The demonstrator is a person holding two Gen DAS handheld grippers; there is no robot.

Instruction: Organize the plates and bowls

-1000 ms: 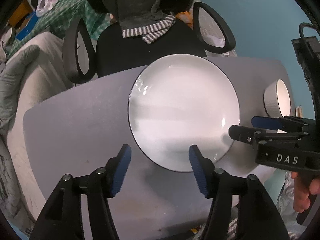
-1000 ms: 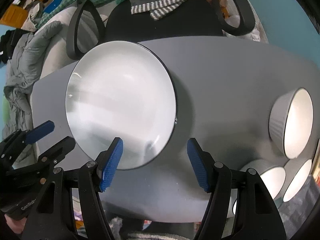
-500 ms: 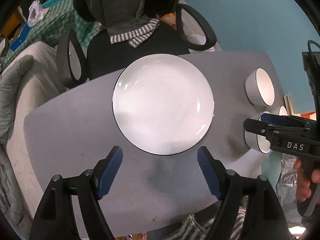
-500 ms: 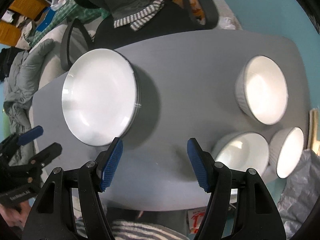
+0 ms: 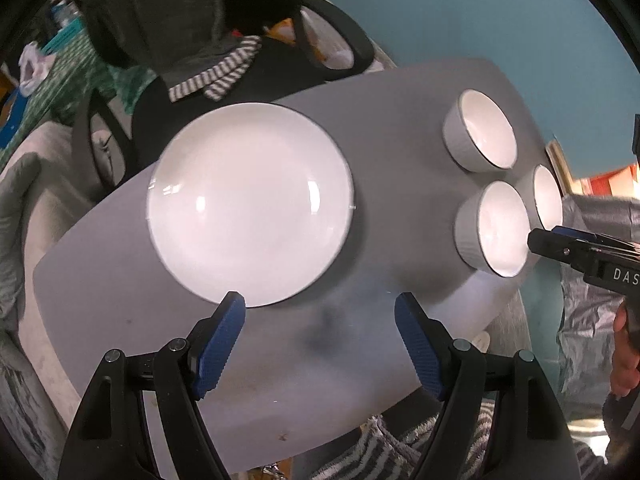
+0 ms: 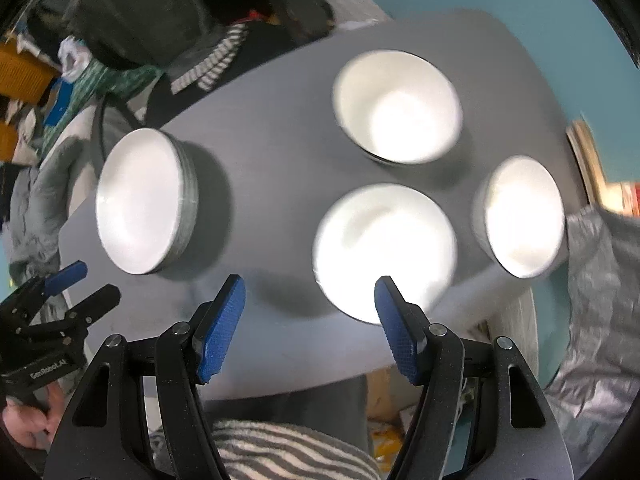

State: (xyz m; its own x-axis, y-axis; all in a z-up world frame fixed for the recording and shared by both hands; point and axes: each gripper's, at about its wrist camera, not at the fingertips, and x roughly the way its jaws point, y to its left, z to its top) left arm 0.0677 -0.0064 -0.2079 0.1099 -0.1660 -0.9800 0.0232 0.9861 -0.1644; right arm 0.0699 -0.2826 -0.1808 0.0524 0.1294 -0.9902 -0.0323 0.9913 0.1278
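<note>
Plates (image 5: 250, 204), white with a thin dark rim, are sitting in a short stack on the left half of a grey table (image 5: 120, 280); the right wrist view is showing several stacked edges at the side of the pile (image 6: 186, 200). Three white bowls with ribbed grey outsides are standing upright on the right half of the table, well apart from the stack. The far bowl (image 5: 482, 136) is sitting alone toward the back edge. The near bowl (image 5: 496, 228) and the right-hand bowl (image 5: 546, 198) are standing just beside each other close to the table's right edge.

The left gripper (image 5: 320, 340) is hovering above the table's near edge, pointing down, its blue-padded fingers spread wide and holding nothing; the near rim of the plates is lying just beyond its left pad. The right gripper (image 6: 308, 328) is also hanging open and empty, pointing down, with the near bowl (image 6: 384, 252) showing just beyond its right pad, not touched. Each gripper is appearing at the edge of the other's view, gripped by a hand (image 6: 28, 420). A black office chair (image 5: 240, 80) draped with dark clothing is standing behind the table, against a teal wall (image 5: 480, 12).
</note>
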